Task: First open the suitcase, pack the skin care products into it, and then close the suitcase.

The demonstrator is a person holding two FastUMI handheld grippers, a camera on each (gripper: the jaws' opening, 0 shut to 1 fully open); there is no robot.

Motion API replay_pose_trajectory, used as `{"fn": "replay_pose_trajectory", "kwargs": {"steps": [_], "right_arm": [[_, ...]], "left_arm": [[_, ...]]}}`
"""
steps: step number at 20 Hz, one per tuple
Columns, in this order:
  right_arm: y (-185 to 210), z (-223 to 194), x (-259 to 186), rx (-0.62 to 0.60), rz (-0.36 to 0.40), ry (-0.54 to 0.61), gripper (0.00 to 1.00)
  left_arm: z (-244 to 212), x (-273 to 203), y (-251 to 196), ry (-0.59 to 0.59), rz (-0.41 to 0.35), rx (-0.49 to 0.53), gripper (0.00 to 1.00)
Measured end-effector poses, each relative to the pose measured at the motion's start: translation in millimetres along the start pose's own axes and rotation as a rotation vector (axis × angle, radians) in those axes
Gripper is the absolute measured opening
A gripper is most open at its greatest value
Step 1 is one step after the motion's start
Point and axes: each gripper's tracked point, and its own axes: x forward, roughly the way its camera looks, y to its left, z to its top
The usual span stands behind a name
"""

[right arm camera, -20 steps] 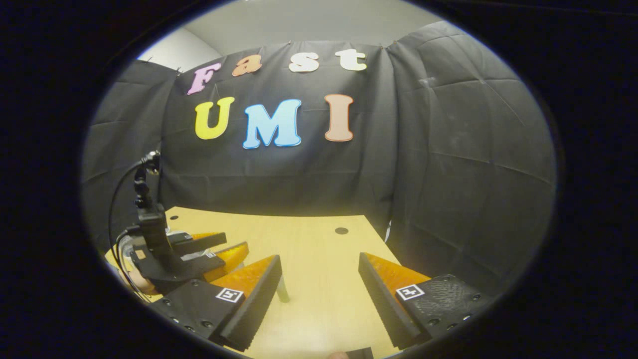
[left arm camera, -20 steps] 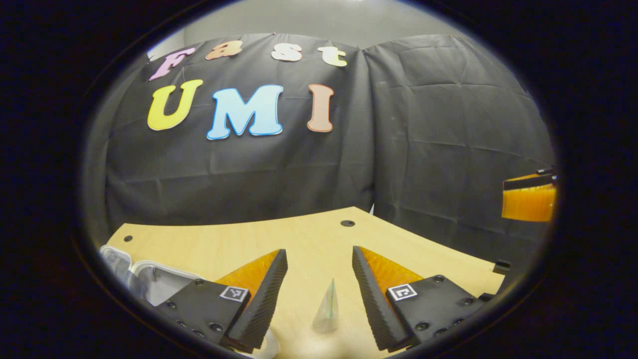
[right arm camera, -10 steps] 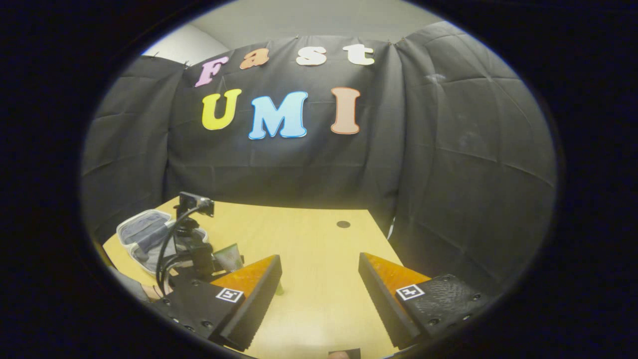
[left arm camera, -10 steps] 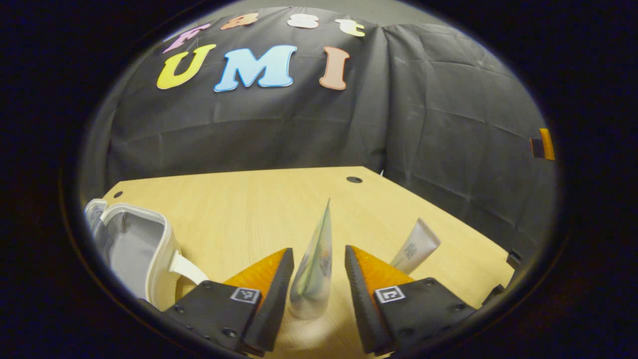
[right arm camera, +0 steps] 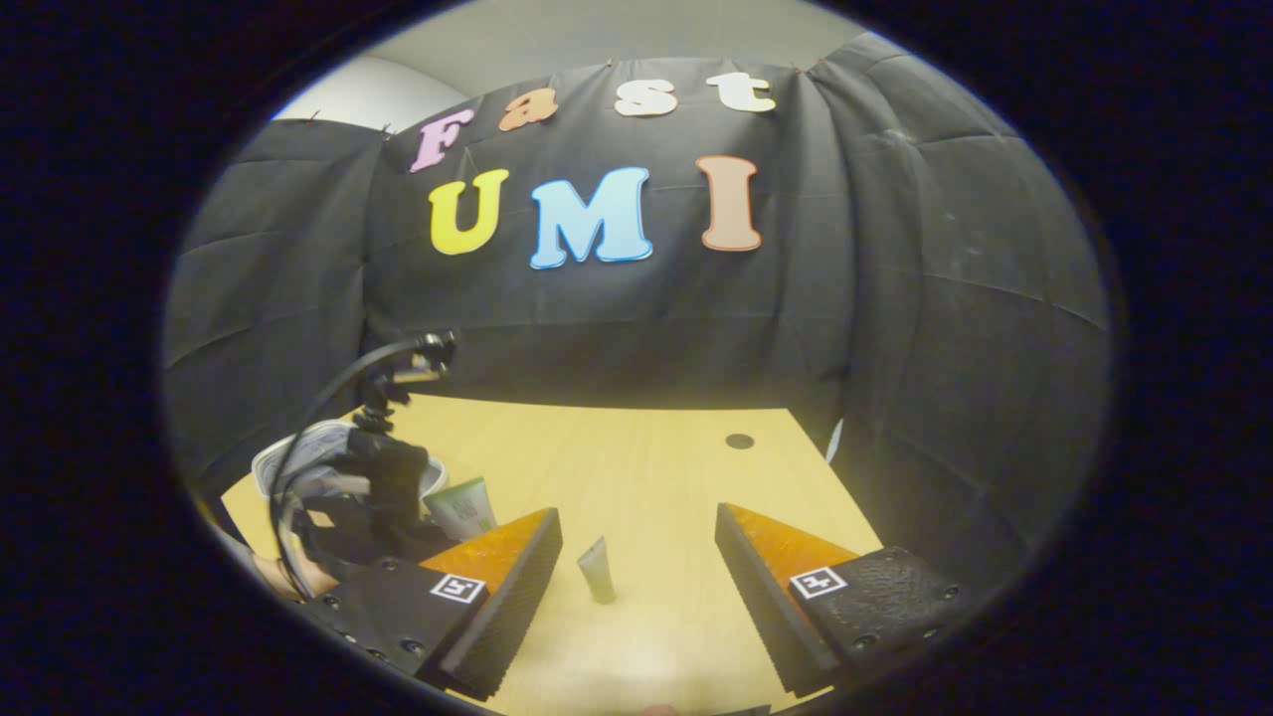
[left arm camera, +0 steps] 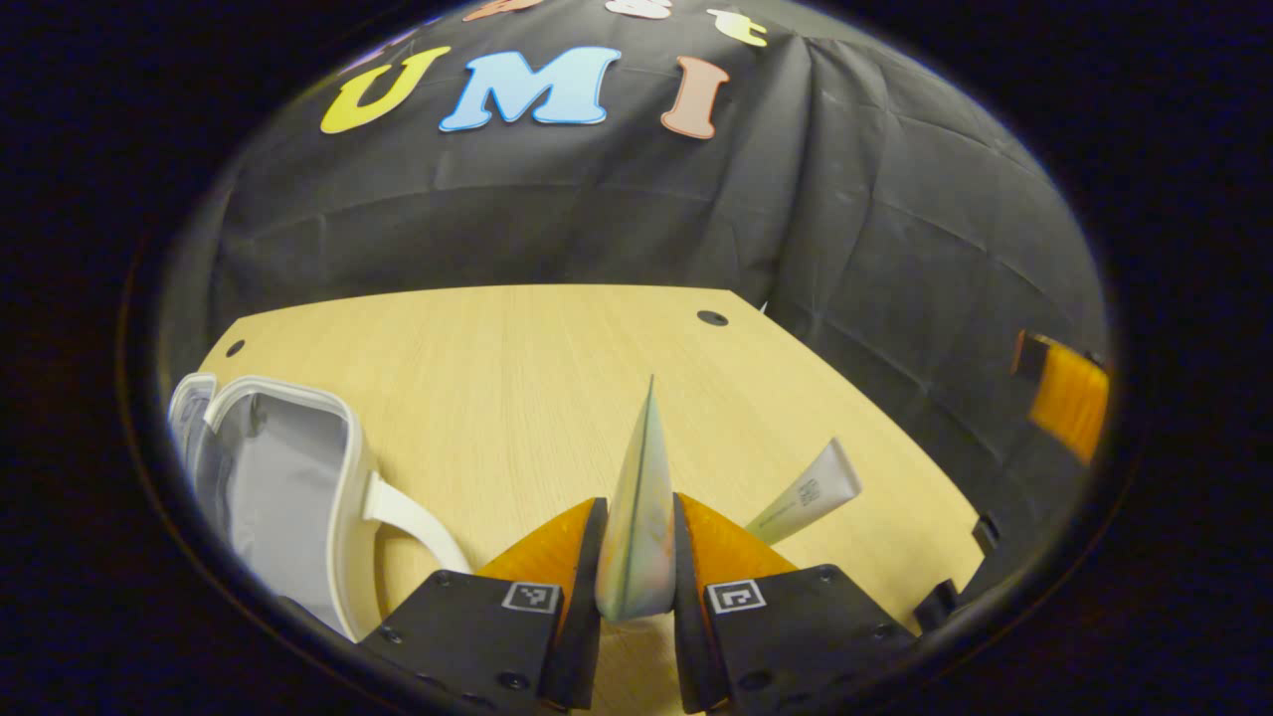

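Observation:
My left gripper [left arm camera: 638,509] is shut on a pale green tube [left arm camera: 636,537], whose flat crimped end points up and away from me. The open white suitcase [left arm camera: 288,477] lies on the wooden table [left arm camera: 517,378] to its left, grey lining showing. A white tube [left arm camera: 808,491] lies on the table just right of the left gripper. In the right gripper view, my right gripper [right arm camera: 636,597] stands open above the table with a small tube [right arm camera: 597,569] lying ahead between its fingers. There the left gripper [right arm camera: 383,497] holds the green tube [right arm camera: 460,507] in front of the suitcase [right arm camera: 298,457].
Round holes mark the table near its far corners [left arm camera: 712,318]. The table's right edge [left arm camera: 895,447] runs close to the black cloth wall. A cable [right arm camera: 328,408] loops up from the left gripper's camera mount.
The left gripper's fingers have closed from wide open onto the green tube, and its view has tipped down toward the table. The small tube has come into the right gripper view.

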Motion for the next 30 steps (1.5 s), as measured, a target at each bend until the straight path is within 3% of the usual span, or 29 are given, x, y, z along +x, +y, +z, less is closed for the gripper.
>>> {"fn": "replay_pose_trajectory", "kwargs": {"steps": [3,7,9,11,12,15,18,22,23,24,25,27,30], "right_arm": [[10,-35,39,-0.018,0.04,0.071,0.94],[15,-101,84,0.007,0.09,0.237,0.95],[16,-116,97,0.019,0.102,0.271,0.86],[13,-126,101,0.021,0.088,0.309,0.71],[13,-126,102,0.032,0.078,0.315,0.54],[17,-125,98,0.093,0.009,0.329,0.22],[40,-112,78,0.171,-0.054,0.322,0.21],[104,-92,41,0.217,-0.086,0.308,0.21],[123,-88,32,0.225,-0.085,0.305,0.17],[142,-82,25,0.235,-0.078,0.308,0.21],[162,-80,19,0.245,-0.069,0.315,0.21],[201,-70,13,0.269,-0.025,0.324,0.21],[247,-55,15,0.254,0.049,0.336,0.21]], "left_arm": [[34,-53,7,-0.004,0.002,-0.063,0.4],[49,-115,50,0.023,0.091,-0.117,0.39],[49,-142,79,0.035,0.14,-0.148,0.39],[45,-158,116,0.047,0.183,-0.181,0.39],[41,-163,133,0.053,0.199,-0.19,0.4],[29,-170,183,0.106,0.21,-0.193,0.4],[4,-161,228,0.222,0.194,-0.178,0.43],[-34,-141,272,0.36,0.16,-0.163,0.4],[-41,-138,280,0.391,0.149,-0.159,0.4],[-47,-133,287,0.416,0.139,-0.143,0.36],[-51,-130,293,0.442,0.135,-0.122,0.43],[-57,-121,303,0.465,0.138,-0.081,0.4],[-48,-113,305,0.425,0.123,-0.089,0.48]]}}
